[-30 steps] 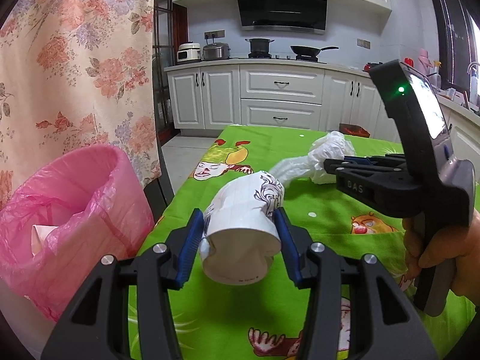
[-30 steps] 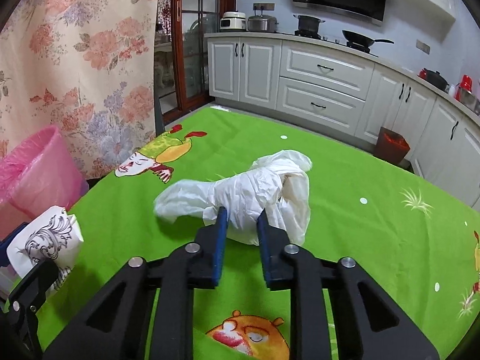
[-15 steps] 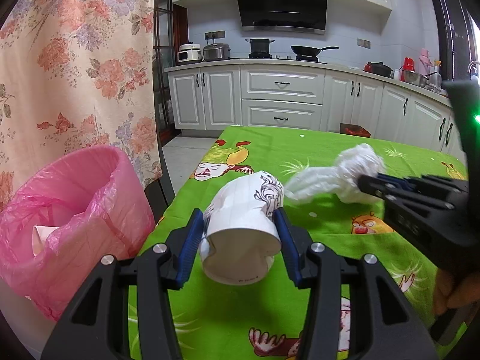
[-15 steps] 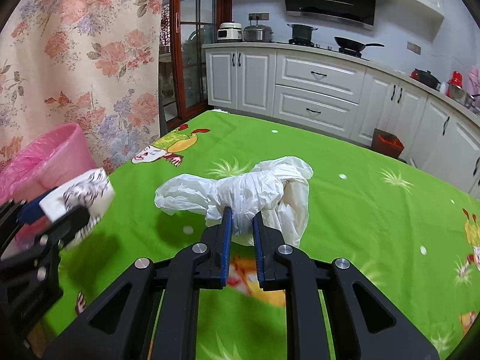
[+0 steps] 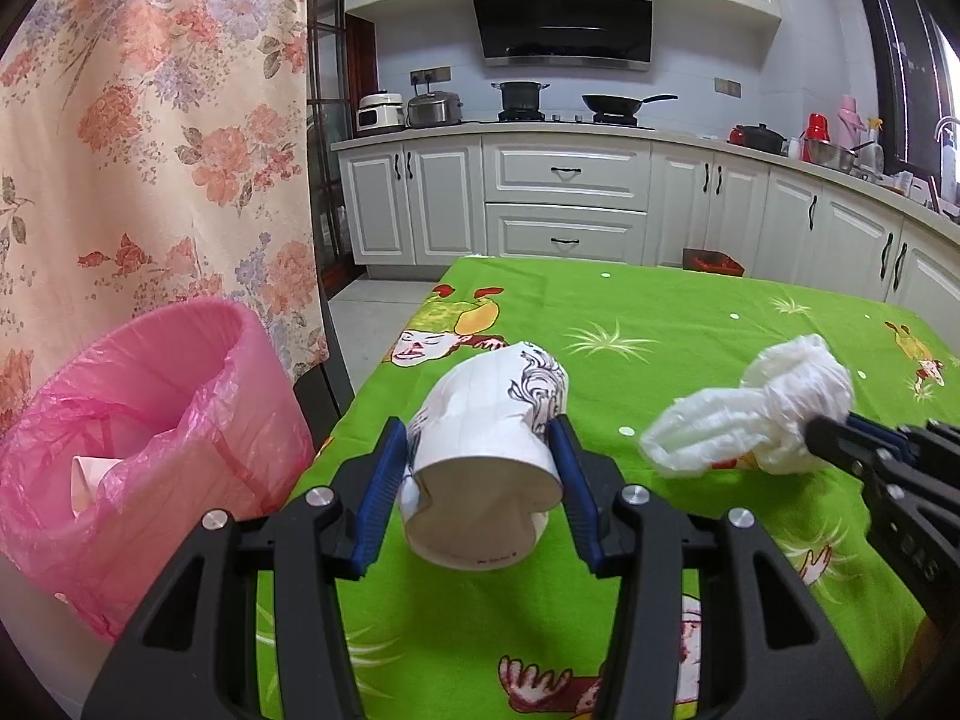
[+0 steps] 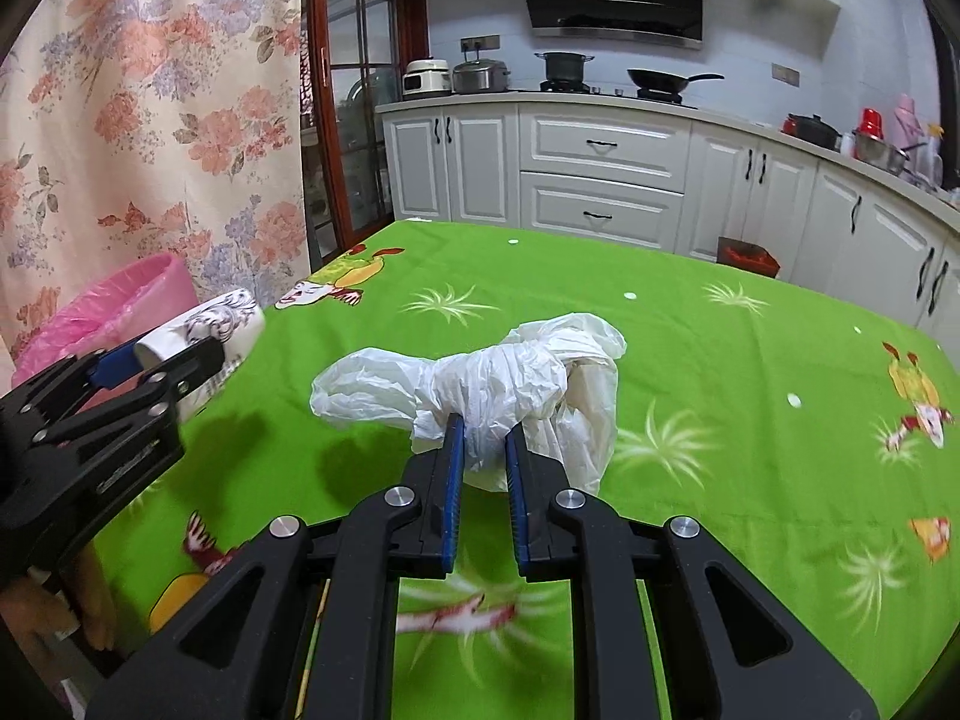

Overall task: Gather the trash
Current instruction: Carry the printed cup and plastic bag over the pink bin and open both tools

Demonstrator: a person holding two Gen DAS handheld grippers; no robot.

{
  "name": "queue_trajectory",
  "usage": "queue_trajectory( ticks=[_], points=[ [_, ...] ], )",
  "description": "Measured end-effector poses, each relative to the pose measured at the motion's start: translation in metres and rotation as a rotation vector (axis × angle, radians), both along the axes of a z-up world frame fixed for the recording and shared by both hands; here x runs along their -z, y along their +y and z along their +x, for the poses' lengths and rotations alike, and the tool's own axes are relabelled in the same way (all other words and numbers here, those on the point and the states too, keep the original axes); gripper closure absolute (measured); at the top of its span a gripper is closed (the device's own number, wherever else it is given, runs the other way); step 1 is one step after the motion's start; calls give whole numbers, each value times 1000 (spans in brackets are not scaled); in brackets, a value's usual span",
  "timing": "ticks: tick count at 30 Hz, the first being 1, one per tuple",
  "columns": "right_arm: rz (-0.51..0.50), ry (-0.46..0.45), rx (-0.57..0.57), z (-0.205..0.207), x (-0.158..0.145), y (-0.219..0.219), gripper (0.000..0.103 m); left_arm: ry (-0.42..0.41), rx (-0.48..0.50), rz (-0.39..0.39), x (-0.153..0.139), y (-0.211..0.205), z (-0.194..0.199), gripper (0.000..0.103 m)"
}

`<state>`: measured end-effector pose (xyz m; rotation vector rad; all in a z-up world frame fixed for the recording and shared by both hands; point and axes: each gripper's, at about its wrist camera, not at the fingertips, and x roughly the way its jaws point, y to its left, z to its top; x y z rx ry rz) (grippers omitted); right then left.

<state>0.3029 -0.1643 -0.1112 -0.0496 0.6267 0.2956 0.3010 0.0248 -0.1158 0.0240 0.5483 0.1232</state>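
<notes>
- Since a second ago the right gripper (image 6: 483, 441) has carried the crumpled plastic bag (image 6: 504, 384) sideways across the table: in the left wrist view it has gone from the middle of the picture to the right edge, while the left gripper (image 5: 480, 456) has kept its place.
- Right jaws are pinched nearly shut on a thin fold of the bag, which hangs clear above the green tablecloth (image 6: 750, 396) and throws a shadow below, so it looks lifted for carrying.
- Left jaws stand partly open, their blue pads pressed on both sides of a paper cup (image 5: 489, 450), held on its side with the base toward the camera.
- Just left of that cup stands the pink bin (image 5: 138, 450), beside the table edge, probably where both items go.
- Bag film is white, soft and wrinkled; the cup is stiff printed paper, slightly dented; the bin liner is thin, glossy pink plastic.
</notes>
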Motion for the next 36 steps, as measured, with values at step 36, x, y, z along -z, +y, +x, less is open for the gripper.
queue_trajectory(
  ticks=[36],
  points=[
    [0, -79, -60, -104, -35, 22, 89, -120, 104, -23, -31, 4, -143, 55]
  ],
)
